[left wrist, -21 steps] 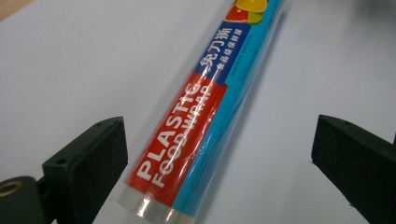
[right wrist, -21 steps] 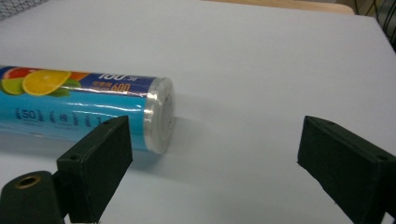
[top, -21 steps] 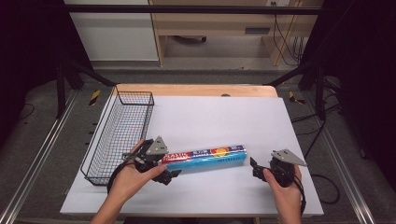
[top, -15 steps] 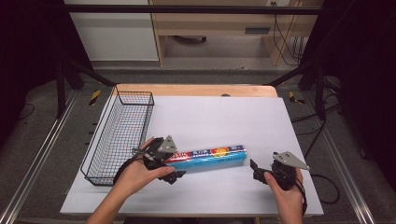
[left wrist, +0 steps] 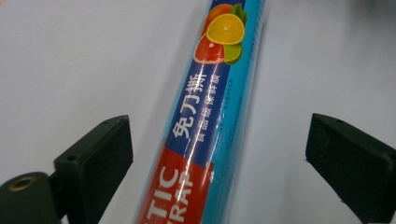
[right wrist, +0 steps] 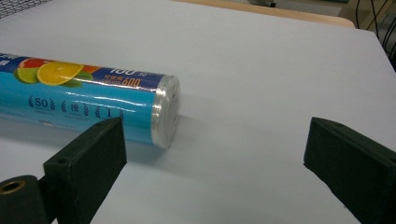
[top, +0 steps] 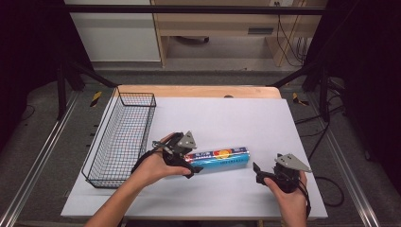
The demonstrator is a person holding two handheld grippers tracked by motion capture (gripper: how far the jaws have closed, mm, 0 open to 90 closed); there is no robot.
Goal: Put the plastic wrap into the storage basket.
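A blue roll of plastic wrap [top: 222, 158] with fruit pictures lies on its side on the white table top [top: 227, 118]. My left gripper [top: 185, 164] is over the roll's left end. In the left gripper view the roll [left wrist: 205, 121] runs lengthwise between the jaws of that open gripper [left wrist: 219, 140], and neither jaw touches it. My right gripper [top: 257, 173] is held low, a short way off the roll's right end. In the right gripper view the roll [right wrist: 84, 100] ends just beyond the left jaw, and this gripper [right wrist: 215, 149] is open with bare table between its jaws.
A black wire basket [top: 137, 93] stands along the table's left side with nothing visible inside. The table's wooden far edge [top: 198, 91] shows beyond the white sheet. Metal rails run along the floor on both sides.
My left gripper has moved to the right, further over the roll's left end. The right gripper has hardly moved, and the roll lies where it was.
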